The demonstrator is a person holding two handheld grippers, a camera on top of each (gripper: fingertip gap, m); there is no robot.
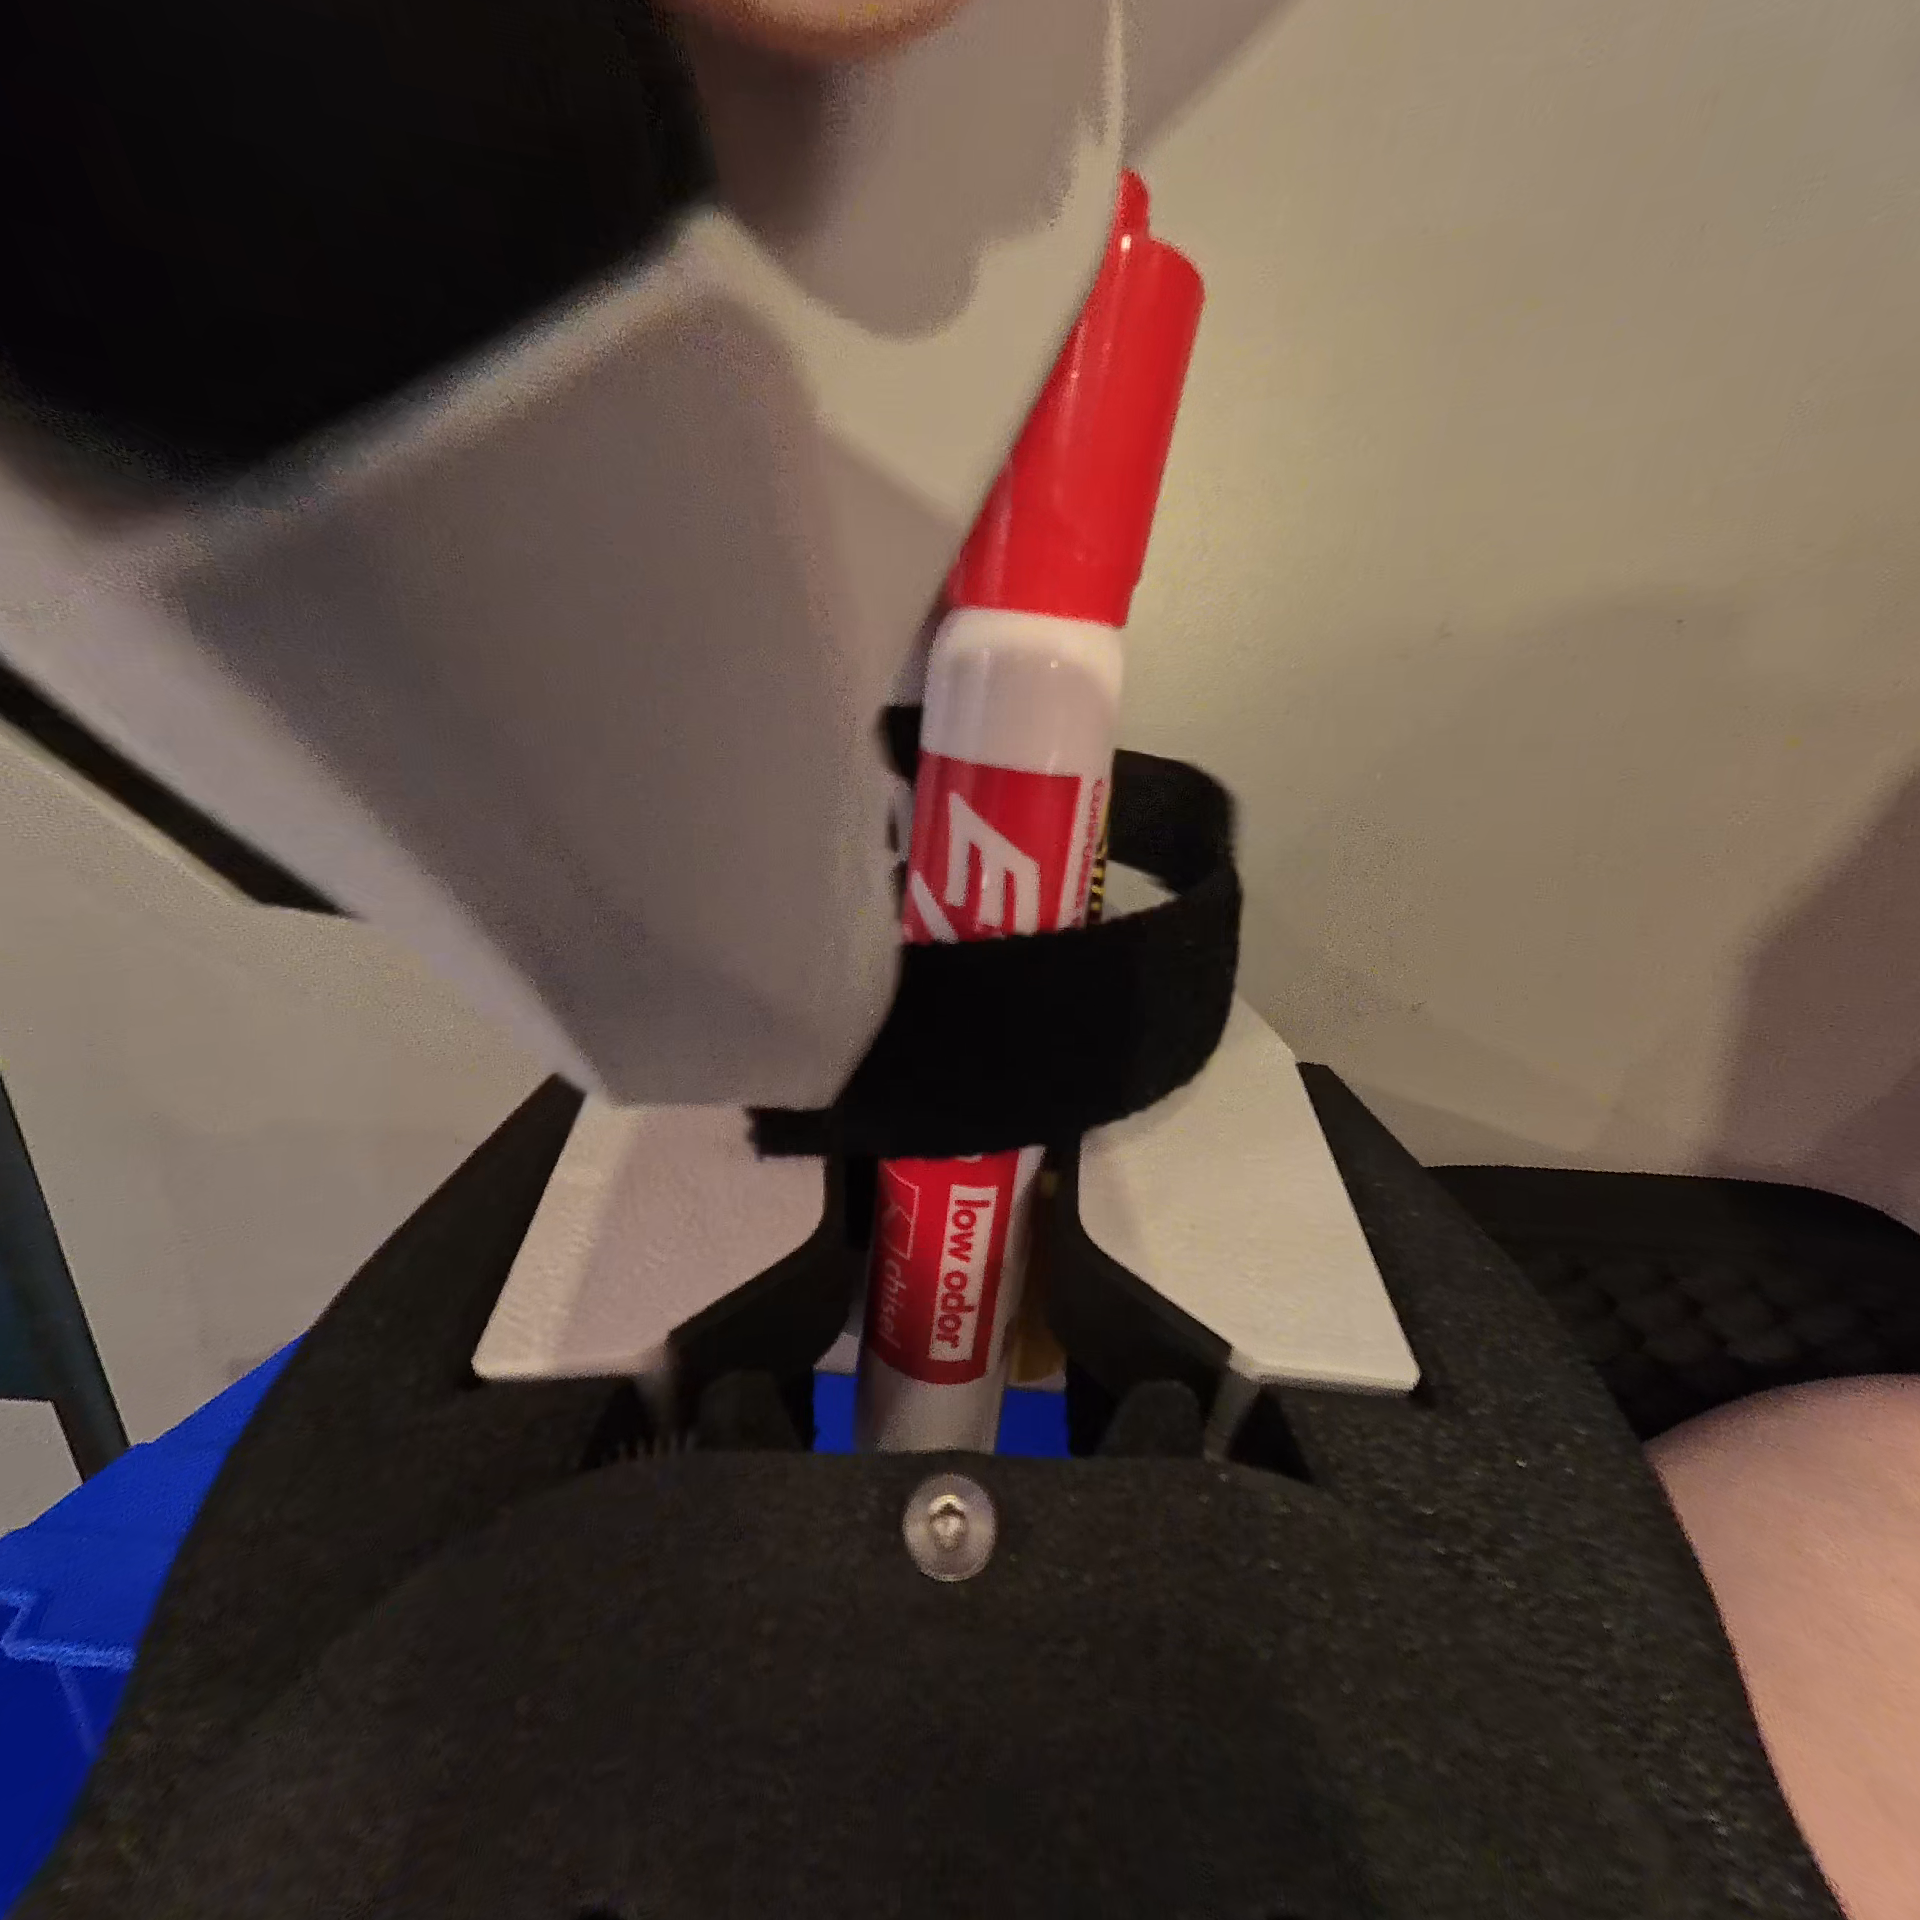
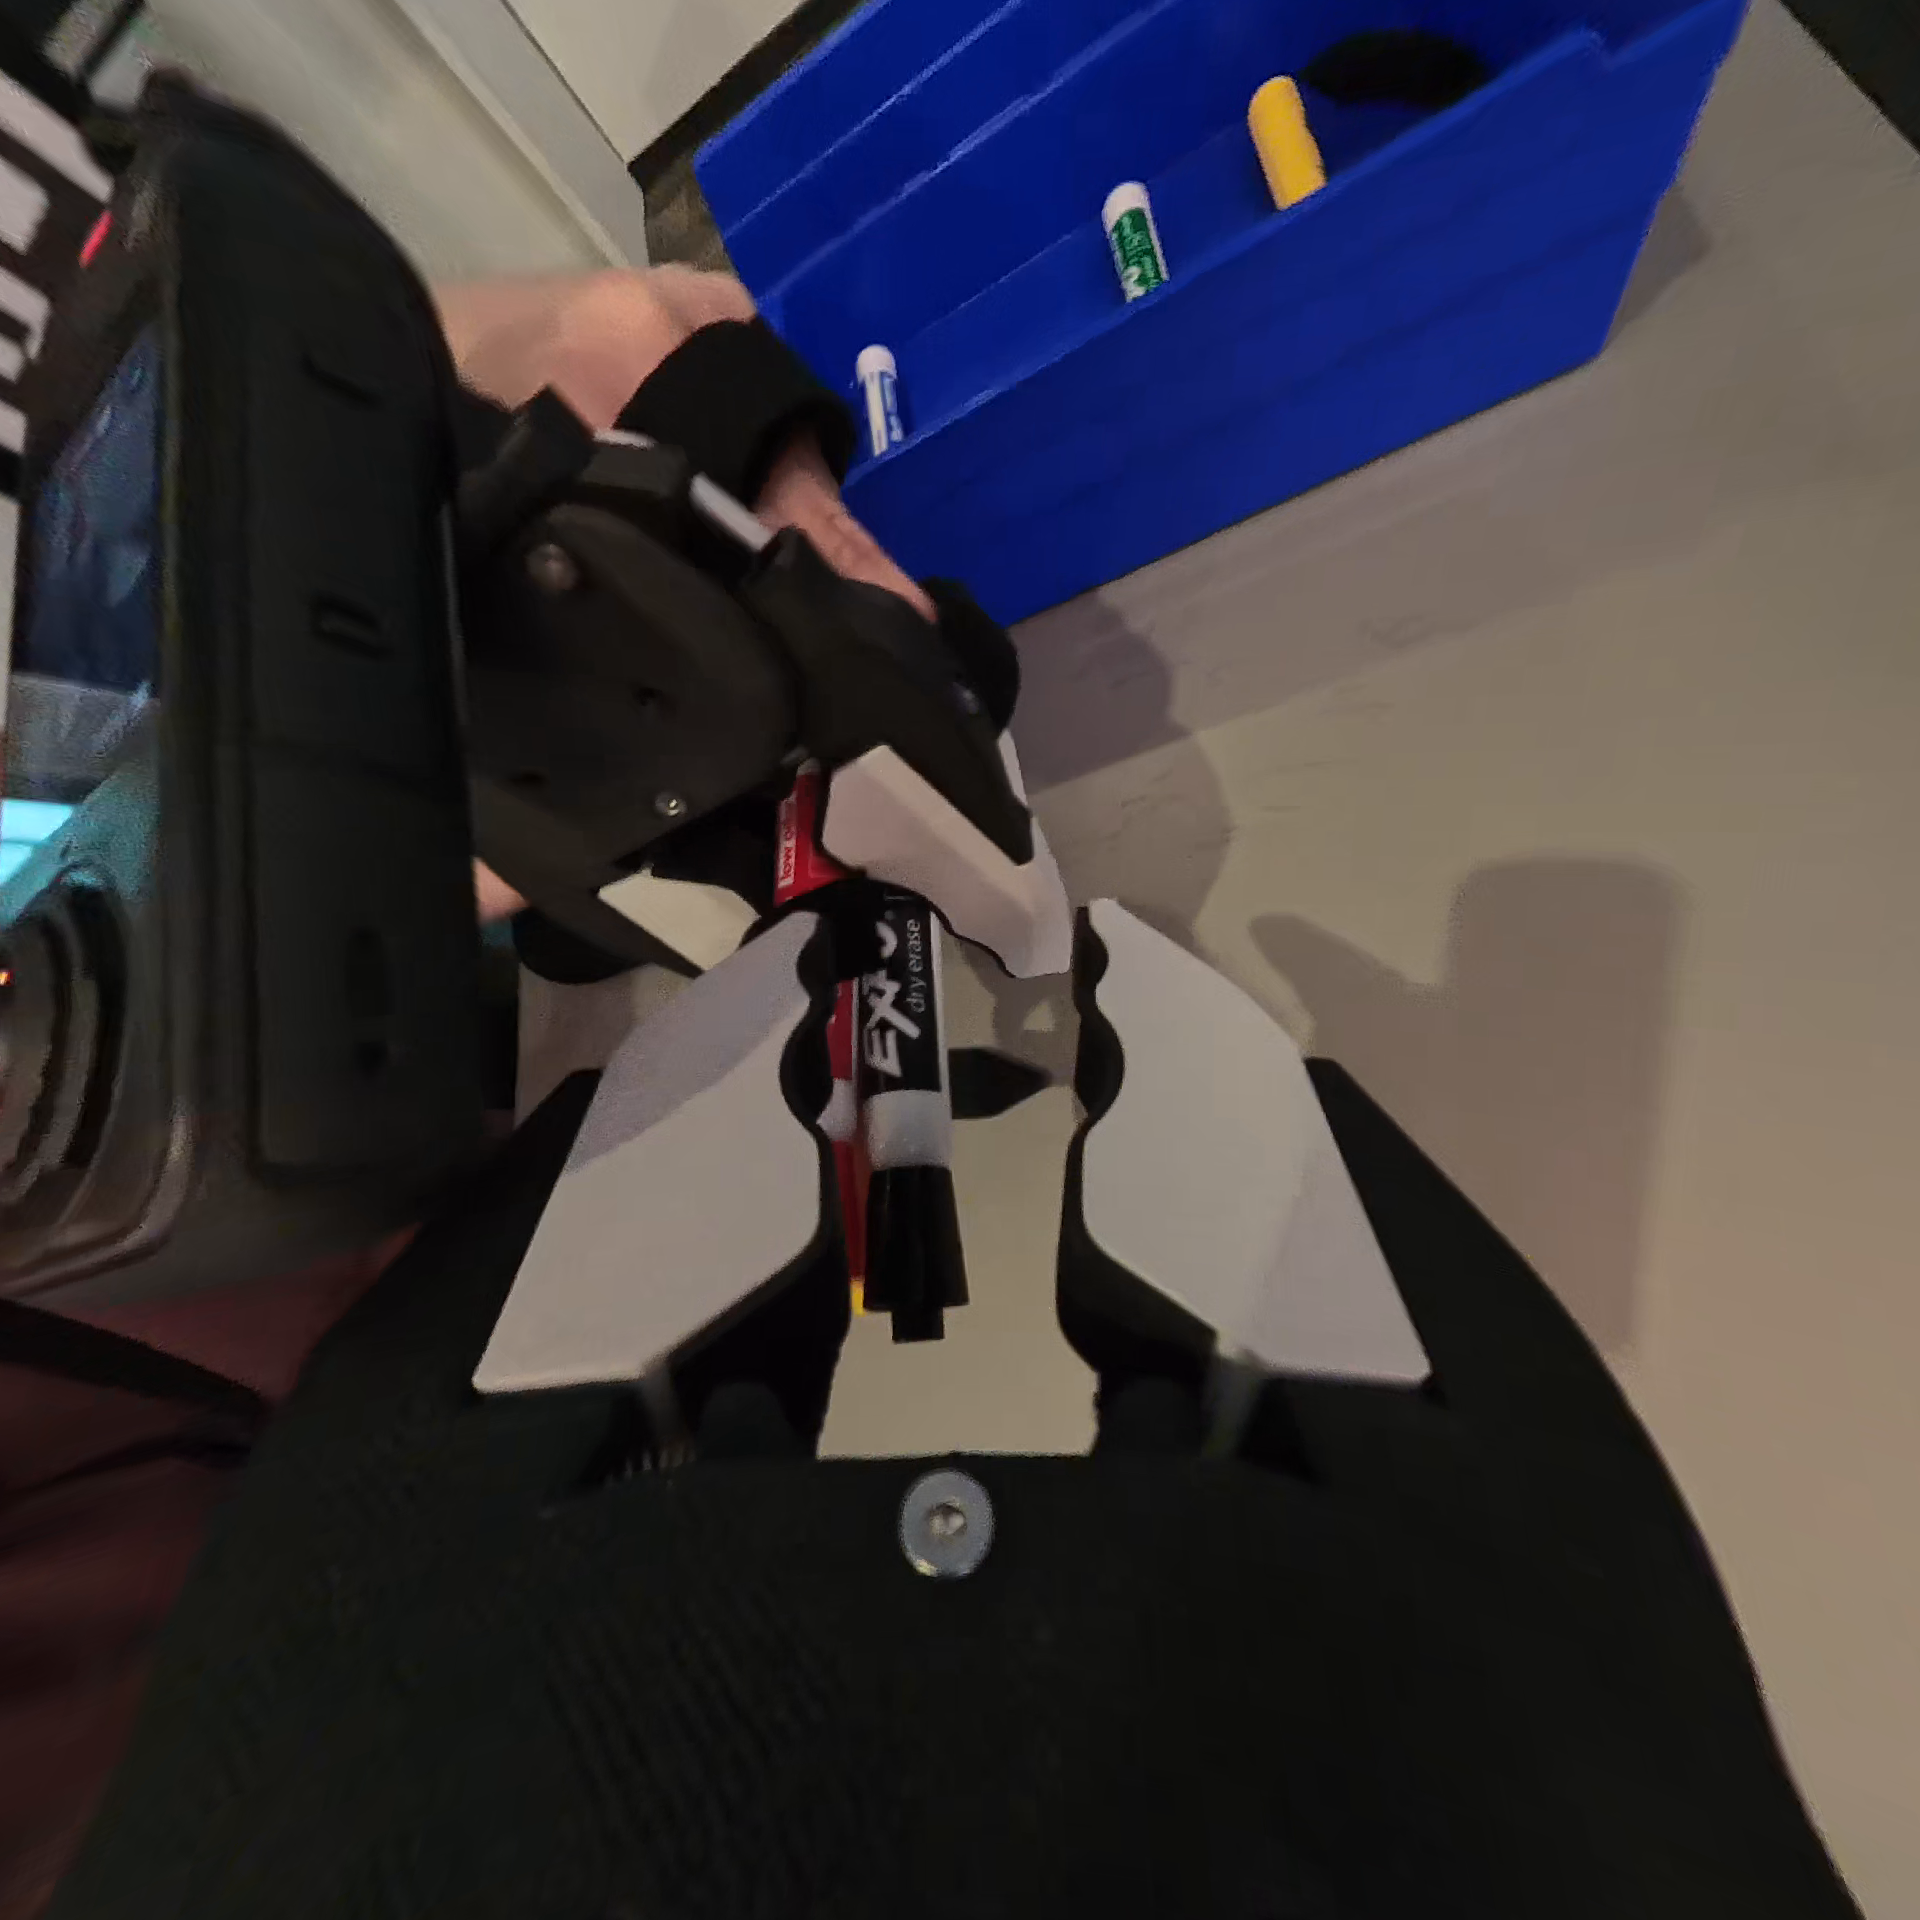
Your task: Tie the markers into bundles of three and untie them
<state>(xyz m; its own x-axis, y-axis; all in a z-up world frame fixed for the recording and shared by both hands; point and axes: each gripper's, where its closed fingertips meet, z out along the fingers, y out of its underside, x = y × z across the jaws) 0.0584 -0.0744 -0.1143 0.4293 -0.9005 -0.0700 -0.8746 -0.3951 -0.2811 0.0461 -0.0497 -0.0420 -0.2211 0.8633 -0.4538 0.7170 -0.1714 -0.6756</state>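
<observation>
My left gripper [image 1: 951, 1164] is shut on a bundle of markers and holds it upright in the air. The red marker [image 1: 1049, 582] faces the left wrist view, with a yellow one just showing behind it. A black hook-and-loop strap [image 1: 1070, 997] loops loosely around the bundle above the fingertips, its free end sticking out to the left. A white finger [image 1: 540, 727] of the right gripper presses in beside the strap. In the right wrist view my right gripper [image 2: 945, 935] is open, with the black marker [image 2: 914, 1039] and red marker [image 2: 844, 1049] between its fingers. The left gripper [image 2: 894, 873] holds them from beyond.
A blue divided bin [image 2: 1299, 395] stands on the pale table [image 2: 1558, 727] behind. It holds a yellow marker [image 2: 1286, 140], a green one [image 2: 1135, 241], a blue one [image 2: 881, 400] and a black strap [image 2: 1392, 68]. A person's hand [image 2: 623, 322] is at the left gripper. One gripper's finger ends stand about 7 cm off the other's.
</observation>
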